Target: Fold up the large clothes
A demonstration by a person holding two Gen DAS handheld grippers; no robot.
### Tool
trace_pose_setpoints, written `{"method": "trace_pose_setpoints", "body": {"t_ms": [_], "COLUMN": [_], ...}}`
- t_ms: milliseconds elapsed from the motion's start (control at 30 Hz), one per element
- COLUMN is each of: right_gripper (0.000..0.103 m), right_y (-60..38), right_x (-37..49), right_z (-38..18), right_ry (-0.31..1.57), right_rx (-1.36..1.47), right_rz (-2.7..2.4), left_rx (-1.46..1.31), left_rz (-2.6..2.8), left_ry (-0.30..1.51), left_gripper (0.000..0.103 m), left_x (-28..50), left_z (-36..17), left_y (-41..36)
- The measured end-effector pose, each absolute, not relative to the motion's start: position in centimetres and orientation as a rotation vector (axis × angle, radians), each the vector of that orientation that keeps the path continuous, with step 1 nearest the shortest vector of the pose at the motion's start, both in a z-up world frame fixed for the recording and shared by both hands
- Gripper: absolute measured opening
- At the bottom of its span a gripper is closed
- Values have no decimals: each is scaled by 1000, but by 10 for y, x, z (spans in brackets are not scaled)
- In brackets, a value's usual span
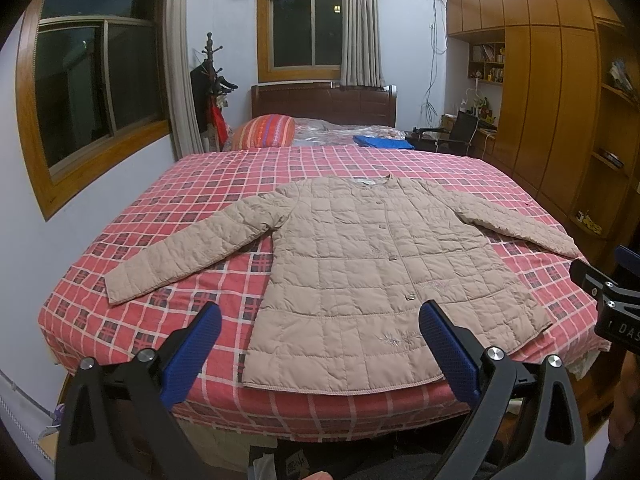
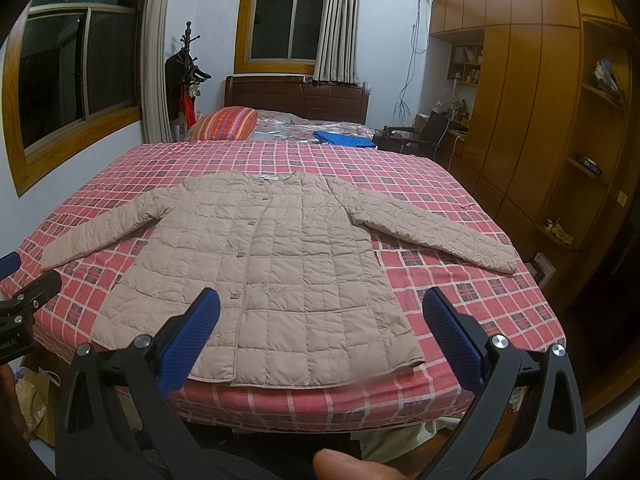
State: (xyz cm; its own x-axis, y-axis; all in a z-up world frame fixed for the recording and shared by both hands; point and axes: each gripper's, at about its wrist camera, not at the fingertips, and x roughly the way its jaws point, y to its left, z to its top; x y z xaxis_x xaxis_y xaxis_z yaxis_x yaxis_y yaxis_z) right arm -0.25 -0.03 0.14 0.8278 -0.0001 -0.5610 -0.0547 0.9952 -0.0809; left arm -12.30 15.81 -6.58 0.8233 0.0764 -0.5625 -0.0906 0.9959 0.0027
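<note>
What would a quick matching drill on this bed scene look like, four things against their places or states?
Things:
1. quilted beige jacket
2. striped pillow
3. blue folded cloth
4. left hand-held gripper

Places or states:
A. at the head of the bed, on the window side
B. open, holding nothing
C. spread flat on the checked bedspread, sleeves out
D. at the far end of the bed, on the wardrobe side

Pairs: 1-C, 2-A, 3-D, 4-B
</note>
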Motion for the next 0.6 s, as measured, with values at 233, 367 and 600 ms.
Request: {"method": "trace_pose_setpoints", "body": {"t_ms": [233, 367, 600], "right_gripper": [101, 101, 101], "right_y": [0, 0, 4], "right_x": [-2, -2, -1], "right_z": [1, 1, 1], "right_ry": [595, 595, 596], "right_rx": [-95, -95, -94], "right_rz": [29, 30, 30], "left_rx": [-25, -24, -26], "left_rz": [90, 90, 90], "left_ry": [597, 597, 598], "left_gripper": [99, 99, 99], "left_x": [-123, -122, -122], "left_z": [-67, -64, -64], "left_y": [157, 158, 157]}}
